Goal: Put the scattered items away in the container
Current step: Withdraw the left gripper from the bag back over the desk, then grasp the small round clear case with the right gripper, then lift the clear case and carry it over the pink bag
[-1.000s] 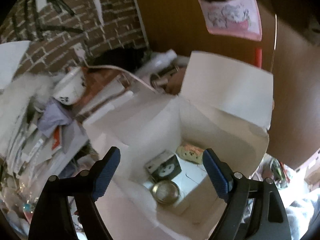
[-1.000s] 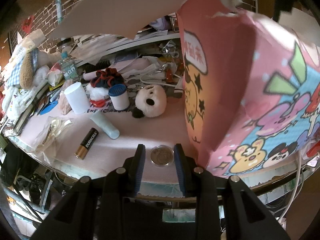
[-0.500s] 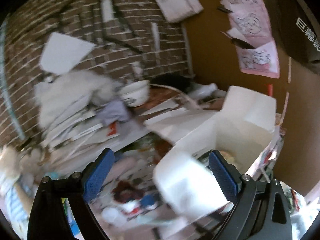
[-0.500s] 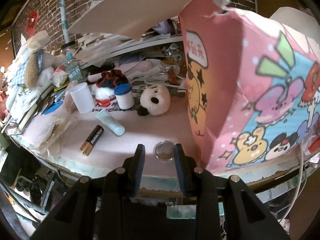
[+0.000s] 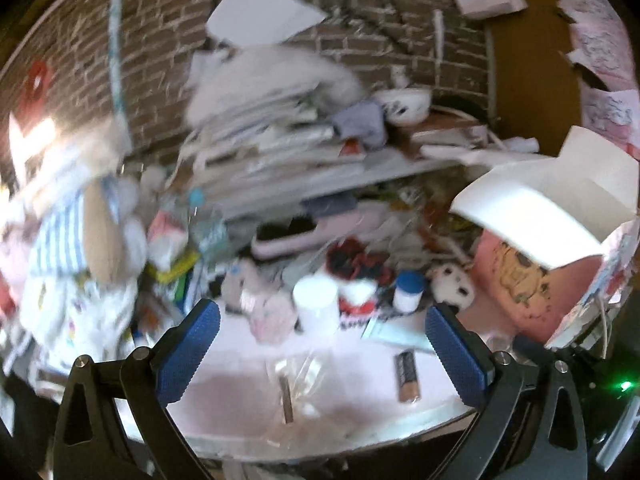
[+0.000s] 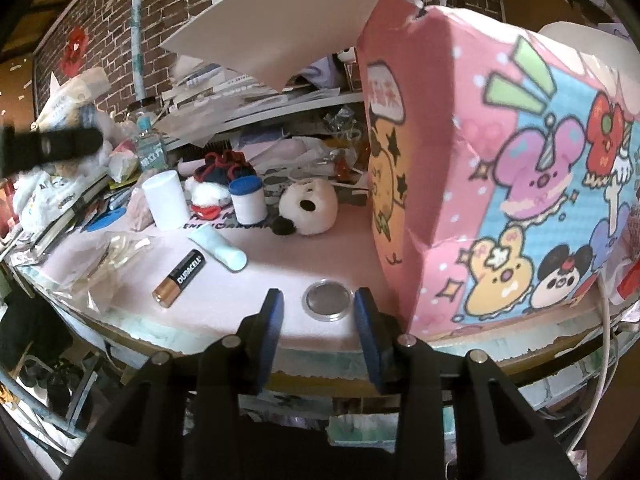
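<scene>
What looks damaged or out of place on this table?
The pink cartoon box is torn at its top corner and dented low on its front edge. A battery and a round clear case lie loose outside it.

Both claws: black frames w/ silver screws, blue ribbed pads [image 5: 452, 350].
</scene>
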Motion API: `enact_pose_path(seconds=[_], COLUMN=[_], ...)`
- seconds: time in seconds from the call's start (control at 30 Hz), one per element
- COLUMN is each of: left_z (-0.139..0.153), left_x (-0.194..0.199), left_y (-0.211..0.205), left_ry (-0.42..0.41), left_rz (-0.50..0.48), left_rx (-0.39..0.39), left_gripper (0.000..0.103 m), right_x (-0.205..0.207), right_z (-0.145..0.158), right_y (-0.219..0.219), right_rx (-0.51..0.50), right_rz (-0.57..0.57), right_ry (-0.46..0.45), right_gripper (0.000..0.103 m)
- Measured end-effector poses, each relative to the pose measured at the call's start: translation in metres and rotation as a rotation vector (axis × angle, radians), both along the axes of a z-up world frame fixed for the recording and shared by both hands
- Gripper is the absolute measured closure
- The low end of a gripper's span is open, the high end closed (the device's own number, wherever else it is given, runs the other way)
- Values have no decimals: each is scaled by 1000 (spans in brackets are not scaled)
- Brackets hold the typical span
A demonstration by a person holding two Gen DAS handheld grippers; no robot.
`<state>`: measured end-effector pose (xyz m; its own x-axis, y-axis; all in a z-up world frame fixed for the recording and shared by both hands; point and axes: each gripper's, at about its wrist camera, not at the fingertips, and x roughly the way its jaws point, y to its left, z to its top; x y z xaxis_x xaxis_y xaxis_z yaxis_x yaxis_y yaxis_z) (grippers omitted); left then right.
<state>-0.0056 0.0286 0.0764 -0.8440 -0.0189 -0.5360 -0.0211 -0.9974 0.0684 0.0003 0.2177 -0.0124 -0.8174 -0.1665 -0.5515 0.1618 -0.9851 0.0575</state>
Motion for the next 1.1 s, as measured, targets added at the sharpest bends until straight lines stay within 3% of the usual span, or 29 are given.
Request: enact_pose_path(seconds=[0.4, 0.5, 0.57, 1.1], left_z=[-37, -40, -41, -44], left_x=[-4, -4, -5, -11], left_y=[-25, -28, -30, -30], left_ry=[-80, -86, -88, -104], left_rz=[62, 68, 75, 81], left_rx=[48, 53, 56, 62], left_gripper=[0, 0, 0, 0], right_x=[-8, -9, -10, -7], right_z=[0, 0, 0, 4], right_y=[-11, -13, -13, -12], right_rx=[42, 48, 44, 34], right_rz=[-30, -32, -29, -32], right_ry=[-6, -6, -5, 1], right_gripper=[69, 70, 78, 79])
